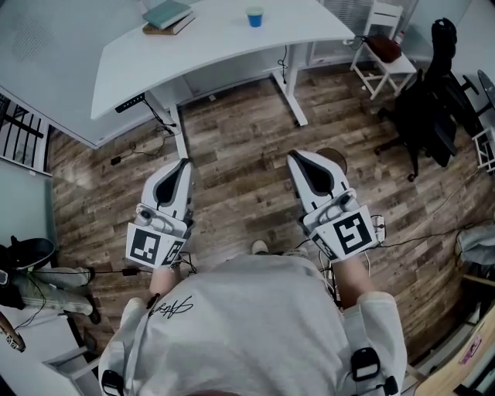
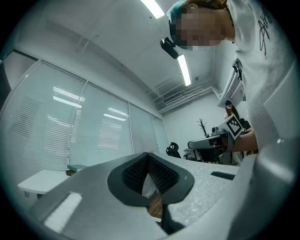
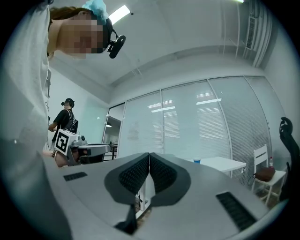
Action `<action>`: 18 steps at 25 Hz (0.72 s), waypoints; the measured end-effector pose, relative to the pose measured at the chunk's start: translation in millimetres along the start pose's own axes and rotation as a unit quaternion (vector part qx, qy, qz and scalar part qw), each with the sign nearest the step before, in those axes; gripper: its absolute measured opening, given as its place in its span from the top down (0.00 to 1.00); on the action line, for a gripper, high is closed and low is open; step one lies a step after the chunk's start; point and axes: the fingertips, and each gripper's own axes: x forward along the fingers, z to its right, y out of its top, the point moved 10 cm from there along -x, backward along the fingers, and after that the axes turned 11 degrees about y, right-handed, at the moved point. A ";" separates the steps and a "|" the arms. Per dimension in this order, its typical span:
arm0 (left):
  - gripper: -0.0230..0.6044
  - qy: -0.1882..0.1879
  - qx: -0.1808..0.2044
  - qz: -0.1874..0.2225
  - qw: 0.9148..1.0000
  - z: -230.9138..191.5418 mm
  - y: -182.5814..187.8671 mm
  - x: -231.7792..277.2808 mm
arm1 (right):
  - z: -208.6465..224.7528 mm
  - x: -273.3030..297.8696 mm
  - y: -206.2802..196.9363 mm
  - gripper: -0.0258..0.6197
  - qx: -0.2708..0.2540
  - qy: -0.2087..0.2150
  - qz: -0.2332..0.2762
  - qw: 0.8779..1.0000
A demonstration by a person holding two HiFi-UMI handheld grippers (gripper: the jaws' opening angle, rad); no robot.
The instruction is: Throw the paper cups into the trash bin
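A blue paper cup (image 1: pixel 254 16) stands on the white desk (image 1: pixel 224 46) at the far side of the room; in the right gripper view the cup (image 3: pixel 197 161) is small, on the desk's top ahead. I hold both grippers level in front of my body, over the wooden floor and well short of the desk. The left gripper (image 1: pixel 183 164) is shut with nothing in it, its pads meeting at the tip (image 2: pixel 148 157). My right gripper (image 1: pixel 296 157) is likewise shut and empty (image 3: pixel 149 155). I cannot make out a trash bin for certain.
Books (image 1: pixel 168 17) lie on the desk's left part. A round brown thing (image 1: pixel 334 158) shows behind the right gripper. A white chair (image 1: pixel 384 42) and a black office chair (image 1: pixel 429 100) stand at the right. Cables run over the floor. Another person (image 3: pixel 63 117) stands far off.
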 end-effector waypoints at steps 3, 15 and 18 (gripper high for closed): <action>0.97 -0.004 -0.002 0.002 1.000 -2.7 -1.6 -0.7 | -4.4 3.2 -0.8 0.94 0.007 -0.003 0.003 1.000; 0.97 -0.006 -0.003 0.000 1.000 -7.8 1.7 -6.5 | -9.1 7.8 1.6 0.94 0.037 -0.024 0.015 0.999; 0.97 -0.004 -0.001 -0.001 1.000 -7.3 0.9 -3.3 | -4.9 8.3 -0.7 0.94 0.039 -0.022 0.019 0.999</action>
